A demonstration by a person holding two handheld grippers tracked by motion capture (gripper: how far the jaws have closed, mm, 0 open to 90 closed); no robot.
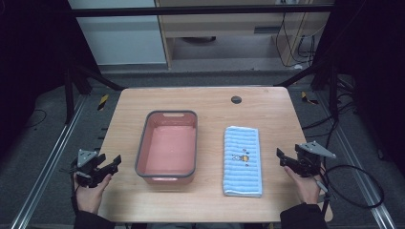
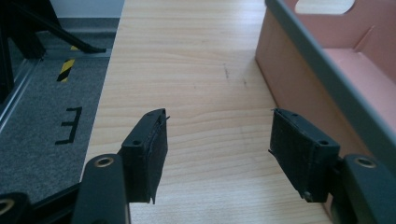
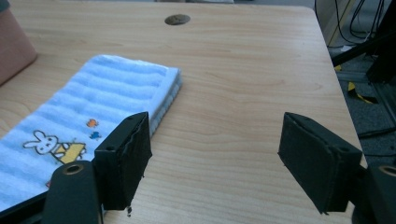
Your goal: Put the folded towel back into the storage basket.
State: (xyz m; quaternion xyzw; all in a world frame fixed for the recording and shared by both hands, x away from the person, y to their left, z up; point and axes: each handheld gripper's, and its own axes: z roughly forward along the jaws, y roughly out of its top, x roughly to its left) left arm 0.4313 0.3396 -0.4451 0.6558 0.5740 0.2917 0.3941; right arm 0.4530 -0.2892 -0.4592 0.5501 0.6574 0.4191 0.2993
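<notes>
Starting at the left of the high view, your left hand-held gripper (image 1: 113, 161) sits at about 8 o'clock on the counter (image 1: 210, 102), right at its left edge, with its jaws spread wide and nothing between them; in the left gripper view those jaws frame bare wood. Your left hand (image 1: 90, 190) comes up from the bottom edge, palm wrapped under the tool, and the jaws aim toward 2 o'clock, at the pink bin (image 1: 166, 174). The bin lies just beside that gripper, at its 3 o'clock, apart from it; its grey rim runs long from 6 to 12 o'clock and it stands open side up. Moving right, the blue striped towel (image 1: 242, 160) lies folded flat at about 4 o'clock on the counter, its long axis also running 6 to 12 o'clock, parallel to the bin and near it without touching. Your right hand-held gripper (image 1: 282, 158) rests at the towel's 3 o'clock, near its right edge but clear of it, jaws standing apart and empty. In the right gripper view the towel's rabbit print lies off the left jaw. Your right hand (image 1: 304, 183) rises from the bottom edge, with the jaws aimed toward 10 o'clock.
</notes>
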